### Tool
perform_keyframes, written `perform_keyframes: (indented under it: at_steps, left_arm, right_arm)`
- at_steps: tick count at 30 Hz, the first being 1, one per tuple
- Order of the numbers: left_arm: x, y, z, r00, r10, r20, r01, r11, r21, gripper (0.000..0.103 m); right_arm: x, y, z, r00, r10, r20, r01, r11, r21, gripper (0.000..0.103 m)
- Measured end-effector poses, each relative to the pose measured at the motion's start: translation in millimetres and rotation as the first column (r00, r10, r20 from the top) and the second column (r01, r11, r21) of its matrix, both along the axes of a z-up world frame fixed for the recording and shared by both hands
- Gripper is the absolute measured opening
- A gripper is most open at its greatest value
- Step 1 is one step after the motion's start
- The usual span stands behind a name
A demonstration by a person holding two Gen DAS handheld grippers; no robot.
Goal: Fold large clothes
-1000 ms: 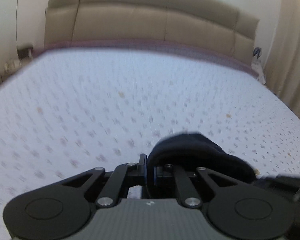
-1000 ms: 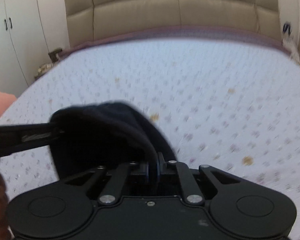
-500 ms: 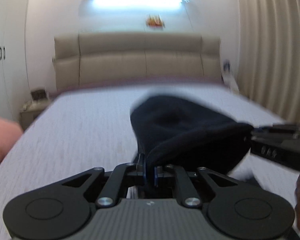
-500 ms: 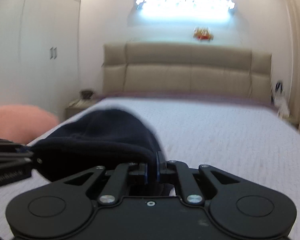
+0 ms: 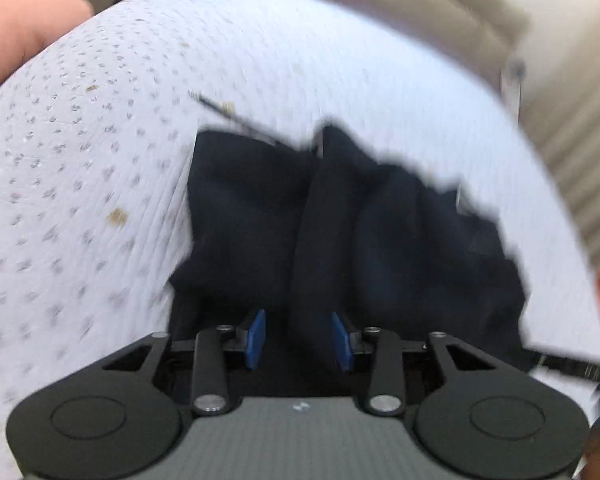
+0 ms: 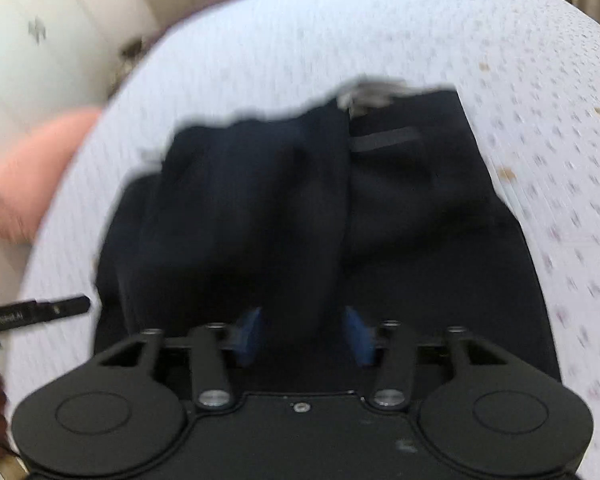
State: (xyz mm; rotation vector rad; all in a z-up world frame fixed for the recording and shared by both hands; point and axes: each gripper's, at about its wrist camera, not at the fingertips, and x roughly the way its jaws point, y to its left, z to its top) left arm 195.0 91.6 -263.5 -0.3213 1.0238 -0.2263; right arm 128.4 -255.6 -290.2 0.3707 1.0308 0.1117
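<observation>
A dark navy, soft knitted garment (image 5: 340, 232) lies bunched in thick rounded folds on the bed's white quilted cover with small grey dots (image 5: 100, 160) (a pale label shows at its far edge in the right wrist view, blurred). The left tool (image 5: 298, 338) points down over the cloth, its blue pads (image 5: 256, 338) spread wide with a ridge of fabric rising between them, not pinched. The right tool (image 6: 304, 334) is posed the same way over the garment (image 6: 300, 208), blue pads (image 6: 358, 336) apart, gripping nothing.
</observation>
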Motion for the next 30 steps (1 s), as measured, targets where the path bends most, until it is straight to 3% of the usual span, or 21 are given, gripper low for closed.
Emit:
perform_keyframes:
  at_steps: [1, 4, 9, 11, 12, 13, 14, 16, 20, 21, 24, 26, 27, 28, 29, 30]
  left_arm:
    - [10, 1, -1, 1.000, 0.016, 0.013, -0.016, 0.998, -0.058, 0.054]
    - [36, -5, -13, 0.998, 0.053, -0.029, -0.057, 0.984, -0.170, 0.066]
    - [58, -15, -57, 0.964, 0.030, -0.264, -0.109, 0.951, -0.291, 0.063]
    - [54, -18, -73, 0.950, 0.042, -0.309, -0.147, 0.935, -0.324, 0.060]
    - [58, -22, -82, 0.941, 0.030, -0.337, -0.148, 0.932, -0.332, 0.039]
    - [61, -26, -91, 0.933, 0.023, -0.360, -0.151, 0.931, -0.331, 0.007]
    - [63, -30, -96, 0.927, 0.023, -0.375, -0.155, 0.933, -0.325, 0.005]
    - [63, -29, -85, 0.949, 0.051, -0.311, -0.159, 0.929, -0.335, 0.005]
    - [43, -7, -17, 0.993, 0.093, -0.078, -0.120, 0.848, -0.516, 0.006]
    - [37, -7, -2, 0.997, 0.075, -0.030, -0.079, 0.848, -0.524, 0.006]
    - [23, -23, 16, 0.999, -0.035, -0.022, 0.022, 0.897, -0.441, 0.006]
    - [9, -40, 4, 0.990, -0.113, -0.084, 0.080, 0.941, -0.328, 0.007]
    - [2, -46, -7, 0.983, -0.134, -0.121, 0.098, 0.958, -0.270, 0.013]
    - [-5, -53, -24, 0.976, -0.140, -0.165, 0.108, 0.975, -0.192, 0.023]
    - [-11, -56, -42, 0.971, -0.131, -0.197, 0.111, 0.988, -0.110, 0.031]
    - [-15, -55, -56, 0.968, -0.106, -0.227, 0.097, 0.994, -0.049, 0.044]
  right_arm:
    - [7, -3, 4, 1.000, -0.017, 0.016, 0.016, 1.000, 0.024, 0.079]
    - [34, -5, 9, 0.997, -0.077, -0.004, 0.077, 0.986, 0.147, 0.081]
    - [53, 9, -18, 0.975, -0.097, -0.202, 0.138, 0.969, 0.202, 0.081]
    - [59, 11, -32, 0.962, -0.086, -0.258, 0.154, 0.954, 0.258, 0.082]
    - [62, 14, -39, 0.958, -0.063, -0.279, 0.147, 0.945, 0.293, 0.070]
    - [67, 20, -46, 0.954, -0.037, -0.299, 0.135, 0.939, 0.316, 0.026]
    - [70, 24, -50, 0.949, -0.022, -0.313, 0.127, 0.940, 0.318, 0.008]
    - [83, 27, -42, 0.964, -0.006, -0.265, 0.093, 0.944, 0.317, 0.008]
    - [73, 13, 34, 1.000, 0.020, -0.008, -0.016, 0.945, 0.327, 0.008]
    - [68, 7, 50, 0.999, 0.022, 0.033, -0.032, 0.942, 0.333, 0.008]
    - [50, -6, 84, 0.996, 0.050, 0.075, -0.070, 0.953, 0.295, 0.008]
    - [39, -9, 81, 0.998, 0.066, 0.020, -0.069, 0.969, 0.238, 0.009]
    - [33, -9, 70, 0.997, 0.072, -0.020, -0.066, 0.976, 0.210, 0.010]
    - [29, -8, 54, 0.996, 0.069, -0.064, -0.057, 0.983, 0.173, 0.020]
    - [25, -8, 30, 0.989, 0.062, -0.131, -0.047, 0.992, 0.114, 0.040]
    - [22, -7, 6, 0.976, 0.054, -0.210, -0.043, 0.997, 0.058, 0.077]
